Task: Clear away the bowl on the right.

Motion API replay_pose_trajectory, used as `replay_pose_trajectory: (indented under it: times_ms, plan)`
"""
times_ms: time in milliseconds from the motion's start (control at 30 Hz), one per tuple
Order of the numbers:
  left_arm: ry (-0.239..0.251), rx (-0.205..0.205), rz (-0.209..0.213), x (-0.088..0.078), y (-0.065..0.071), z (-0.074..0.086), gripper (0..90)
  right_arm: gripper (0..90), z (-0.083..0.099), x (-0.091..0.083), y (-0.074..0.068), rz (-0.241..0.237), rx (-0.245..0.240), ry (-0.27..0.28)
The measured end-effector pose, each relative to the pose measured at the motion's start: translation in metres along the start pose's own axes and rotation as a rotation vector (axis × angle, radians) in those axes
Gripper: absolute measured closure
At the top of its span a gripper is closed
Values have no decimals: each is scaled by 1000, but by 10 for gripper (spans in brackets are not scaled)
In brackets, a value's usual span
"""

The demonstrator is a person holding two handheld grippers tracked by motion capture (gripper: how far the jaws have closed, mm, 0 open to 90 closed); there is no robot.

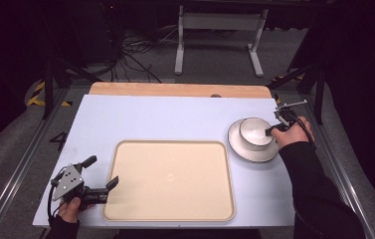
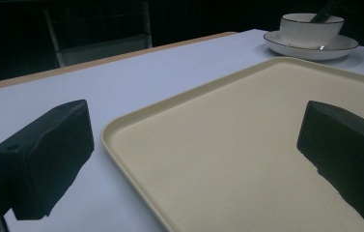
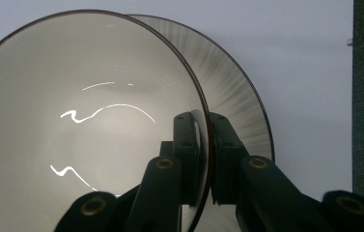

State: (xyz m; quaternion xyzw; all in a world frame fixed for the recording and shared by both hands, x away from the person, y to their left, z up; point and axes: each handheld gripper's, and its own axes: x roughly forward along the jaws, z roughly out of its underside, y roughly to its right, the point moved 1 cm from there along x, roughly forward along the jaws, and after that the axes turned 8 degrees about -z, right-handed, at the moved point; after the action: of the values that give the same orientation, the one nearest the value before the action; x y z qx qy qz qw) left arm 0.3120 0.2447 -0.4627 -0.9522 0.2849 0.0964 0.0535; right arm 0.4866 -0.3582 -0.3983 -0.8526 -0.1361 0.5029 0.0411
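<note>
A dark room lay behind the workspace, with cables on the floor and a white frame stand (image 1: 220,35) beyond the far edge. The table (image 1: 165,117) carried a pale blue-white top with a strip of wood along its far side.

At the near left corner, the left gripper (image 1: 98,174) rested low over the table in the person's left hand (image 1: 69,209), its jaws spread wide with nothing between them. In the left gripper view those two black jaws framed the near left corner of the tray, one over bare tabletop and the other over the tray's floor.

The cream tray (image 1: 170,147) lay flat in the middle of the table, toward its near side, rounded at the corners and holding nothing.

To the right of the tray, just apart from its far right corner, a white saucer (image 1: 239,148) with a dark rim sat on the table, and a white bowl (image 1: 252,132) stood on it. The right gripper (image 1: 269,131), held in the person's right hand (image 1: 294,130), came in from the right side. The right gripper view showed its jaws clamped on the bowl's wall at the rim, one pad inside the bowl (image 3: 73,121) and one outside, above the saucer (image 3: 237,96).
</note>
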Motion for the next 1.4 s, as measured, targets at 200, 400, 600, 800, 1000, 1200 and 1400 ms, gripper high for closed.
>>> replay_pose_trajectory:
  times_ms: [200, 400, 600, 800, 1000, 1200, 1400]
  plan:
    - [1, -1, -1, 0, 0, 0, 2, 823, -4, -8, -9, 3, -14, 20]
    - [1, 1, -1, 0, 0, 0, 2, 814, -6, -16, -17, 29, -41, 23]
    - [4, -1, -1, 1, 0, 0, 1, 814, -9, -24, -24, 12, -59, 26]
    - [3, -1, -2, 0, 0, 0, 1, 814, -12, -33, -33, 1, -79, 25]
    - [4, -1, -2, 0, 0, 0, 2, 814, -15, -45, -44, -17, -106, 21]
    - [5, -2, -2, 1, 0, 0, 2, 814, -17, -53, -57, -50, -131, 14]
    - [4, -2, -1, 0, 0, 0, 1, 814, -17, -57, -74, -76, -171, 12]
